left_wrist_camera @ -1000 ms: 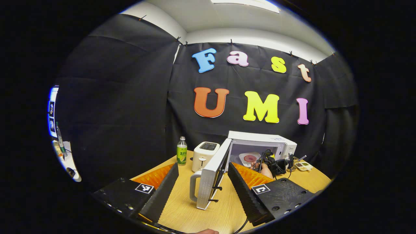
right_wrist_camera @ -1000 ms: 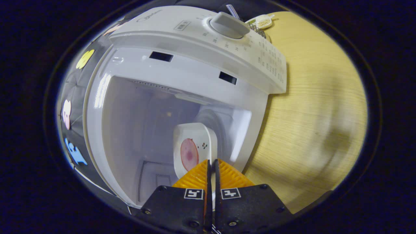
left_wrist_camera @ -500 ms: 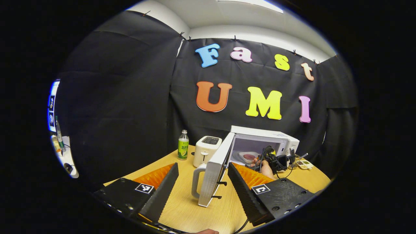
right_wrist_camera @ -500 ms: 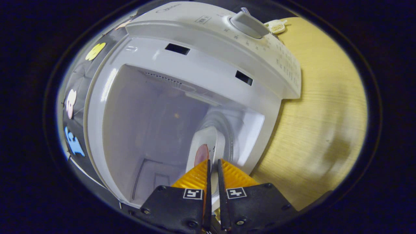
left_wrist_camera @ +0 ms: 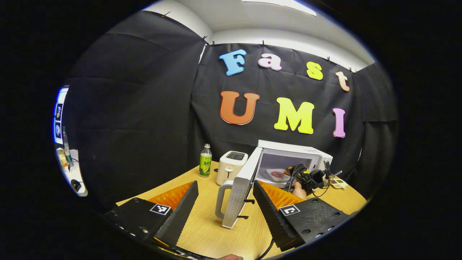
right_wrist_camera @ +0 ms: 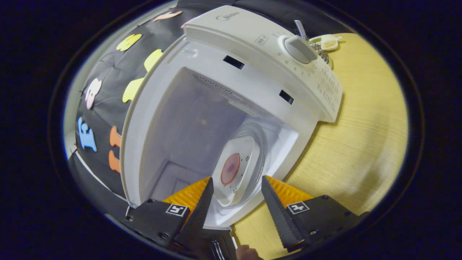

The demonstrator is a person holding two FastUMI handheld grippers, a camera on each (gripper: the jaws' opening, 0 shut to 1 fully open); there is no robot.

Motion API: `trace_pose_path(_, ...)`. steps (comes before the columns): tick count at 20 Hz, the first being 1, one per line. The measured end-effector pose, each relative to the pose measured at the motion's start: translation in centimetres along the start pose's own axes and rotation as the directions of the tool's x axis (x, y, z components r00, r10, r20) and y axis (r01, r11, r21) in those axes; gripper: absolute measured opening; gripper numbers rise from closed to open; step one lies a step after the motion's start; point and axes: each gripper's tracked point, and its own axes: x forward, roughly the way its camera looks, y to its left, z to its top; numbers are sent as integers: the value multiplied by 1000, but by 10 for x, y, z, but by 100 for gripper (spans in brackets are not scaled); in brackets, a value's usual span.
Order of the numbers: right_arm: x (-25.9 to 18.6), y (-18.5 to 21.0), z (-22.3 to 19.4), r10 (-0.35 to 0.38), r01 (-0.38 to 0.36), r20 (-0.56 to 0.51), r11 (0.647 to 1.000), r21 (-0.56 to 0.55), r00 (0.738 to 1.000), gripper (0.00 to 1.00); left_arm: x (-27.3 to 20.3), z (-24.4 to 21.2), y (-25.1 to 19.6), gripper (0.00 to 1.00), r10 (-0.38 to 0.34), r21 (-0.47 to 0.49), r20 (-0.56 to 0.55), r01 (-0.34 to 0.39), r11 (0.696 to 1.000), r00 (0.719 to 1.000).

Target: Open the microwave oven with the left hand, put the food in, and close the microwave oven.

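A white toaster (left_wrist_camera: 230, 167) stood on the wooden bench (left_wrist_camera: 209, 231), and everything else lay around it. Just to its left stood a bottle (left_wrist_camera: 205, 165) with a green label, upright and apart from it. Well off to its right, near the bench's far edge, sat a small tray (left_wrist_camera: 336, 183) of bits too small to make out. Far to its left, beyond the bench, a lit screen (left_wrist_camera: 57, 113) glowed above a pale side table (left_wrist_camera: 74, 173).

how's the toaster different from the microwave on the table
The toaster is smaller and cream, with its slot on top; the microwave is bigger and white, with its opening at the front. The toaster looks untouched, while the microwave has its door swung open and a plate of food inside. Both stand upright on the wooden table, side by side.
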Motion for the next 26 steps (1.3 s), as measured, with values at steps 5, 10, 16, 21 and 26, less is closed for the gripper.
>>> trace_pose_path(5, -34, 15, 17, 66, -53, 36, 956, -288, 997, 98, -7, -11, 13, 93, -10, -1, -8, 10, 1000, 1000)
trace_pose_path(10, -90, 38, 38, 158, -130, 7, 836, -533, 987, 99, -12, -5, 25, 93, 7, 62, -7, -6, 998, 1000)
trace_pose_path(16, -171, 39, 74, 166, -133, -19, 710, -691, 986, 99, -5, 32, 43, 96, 74, 202, 86, -90, 975, 994)
trace_pose_path(21, -234, 39, 121, 231, -157, 7, 684, -712, 973, 99, 6, 42, 57, 10, 107, 166, 127, -127, 978, 986)
trace_pose_path(26, -282, 36, 152, 258, -176, 2, 666, -725, 966, 99, 39, 9, 61, 2, 57, 140, 69, -66, 988, 996)
